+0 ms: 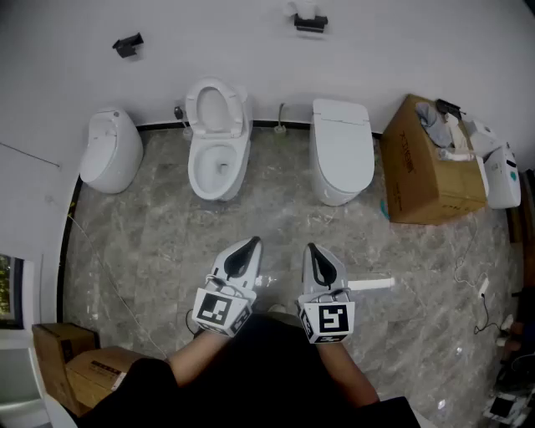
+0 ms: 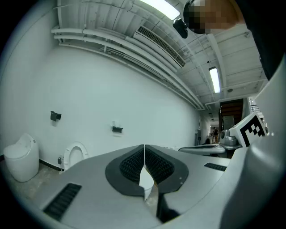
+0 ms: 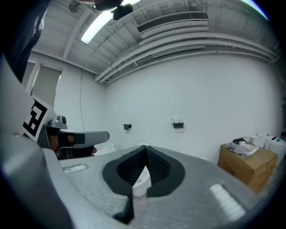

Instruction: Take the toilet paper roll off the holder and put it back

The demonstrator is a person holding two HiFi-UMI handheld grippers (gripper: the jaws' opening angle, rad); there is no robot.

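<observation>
My left gripper (image 1: 251, 242) has its two fingers pressed tight together, and nothing is between them. My right gripper (image 1: 312, 248) is the same: fingers squeezed together, holding nothing. The two sit side by side, near each other but not touching, low in the middle of the head view. They point up the frame at the white wall (image 1: 401, 42).

A black holder (image 1: 310, 22) is on that wall at the top of the frame, a little right of the middle, well apart from both grippers. Something small and white sits at its top. It may be the toilet paper roll (image 1: 300, 8), but it is too small to be sure. A second black holder (image 1: 128, 44) is at the upper left.

Ahead of my fingers is grey stone floor (image 1: 159, 234), then three white toilets in a row by the wall. The middle toilet (image 1: 219, 138) has its lid up. A brown cardboard box (image 1: 422, 167) stands at the right, just beside the right toilet (image 1: 341, 150). More boxes (image 1: 75, 364) fill the lower left corner.
</observation>
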